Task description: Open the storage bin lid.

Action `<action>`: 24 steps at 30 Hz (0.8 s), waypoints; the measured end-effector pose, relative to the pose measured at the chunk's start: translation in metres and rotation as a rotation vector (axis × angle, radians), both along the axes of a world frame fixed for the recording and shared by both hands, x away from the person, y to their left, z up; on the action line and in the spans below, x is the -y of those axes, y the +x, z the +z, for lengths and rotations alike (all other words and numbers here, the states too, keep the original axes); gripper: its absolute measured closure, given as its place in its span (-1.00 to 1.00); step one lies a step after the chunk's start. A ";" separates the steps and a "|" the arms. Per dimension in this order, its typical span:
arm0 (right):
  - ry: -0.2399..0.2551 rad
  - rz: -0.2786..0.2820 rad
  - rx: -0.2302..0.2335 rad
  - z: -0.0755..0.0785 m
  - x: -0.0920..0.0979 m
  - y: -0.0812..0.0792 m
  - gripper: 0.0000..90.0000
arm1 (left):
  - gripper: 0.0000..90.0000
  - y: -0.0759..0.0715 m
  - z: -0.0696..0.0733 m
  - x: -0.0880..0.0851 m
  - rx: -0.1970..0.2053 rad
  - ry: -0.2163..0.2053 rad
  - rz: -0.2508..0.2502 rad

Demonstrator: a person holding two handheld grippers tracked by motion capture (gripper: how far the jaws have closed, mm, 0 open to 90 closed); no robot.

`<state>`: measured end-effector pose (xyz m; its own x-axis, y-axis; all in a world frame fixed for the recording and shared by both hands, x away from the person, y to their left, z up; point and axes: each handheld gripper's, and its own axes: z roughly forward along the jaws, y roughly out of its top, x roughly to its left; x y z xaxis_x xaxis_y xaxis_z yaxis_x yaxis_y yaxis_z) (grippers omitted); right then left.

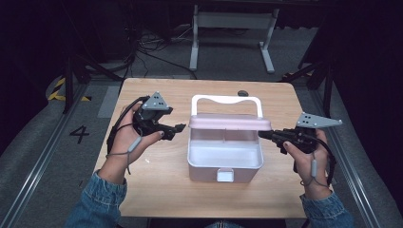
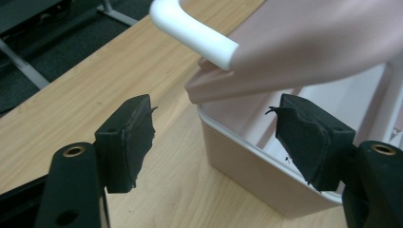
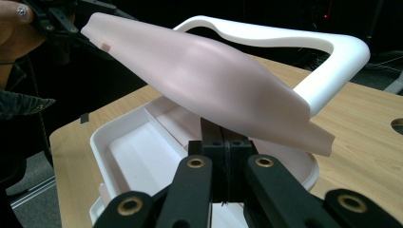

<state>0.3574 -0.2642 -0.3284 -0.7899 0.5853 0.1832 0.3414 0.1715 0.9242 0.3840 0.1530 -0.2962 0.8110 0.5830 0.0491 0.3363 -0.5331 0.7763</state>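
A pale pink box stands in the middle of the wooden table. Its lid is raised part way, and a white handle arches behind it. My left gripper is just left of the lid's left end. In the left gripper view its jaws stand open around the box's corner without touching it. My right gripper is at the lid's right end. In the right gripper view it is shut, with its tips under the rim of the lid, holding it up.
A white latch sits on the box's front wall. The table has a small dark hole near its far edge. A white stand and cables lie on the floor beyond the table.
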 end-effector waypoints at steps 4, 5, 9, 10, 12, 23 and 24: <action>0.006 0.001 0.004 0.002 0.000 0.000 1.00 | -0.41 -0.003 -0.007 0.004 0.012 0.011 -0.026; 0.007 0.001 0.004 0.002 0.000 0.001 1.00 | -0.41 -0.004 -0.010 0.006 0.015 0.009 -0.029; 0.015 0.001 0.005 0.002 0.001 0.002 1.00 | -0.44 -0.004 -0.017 0.011 0.017 -0.006 -0.026; 0.015 0.002 0.006 0.003 0.001 0.003 1.00 | -0.44 -0.005 -0.020 0.014 0.014 -0.026 -0.026; 0.019 0.002 0.010 0.004 0.001 0.004 1.00 | -0.44 -0.004 -0.024 0.017 0.008 -0.039 -0.029; 0.037 0.010 0.014 0.005 0.001 0.010 1.00 | -0.64 0.004 -0.028 0.037 0.080 -0.129 -0.052; 0.037 0.010 0.014 0.005 0.001 0.010 1.00 | -0.64 0.004 -0.028 0.037 0.080 -0.129 -0.052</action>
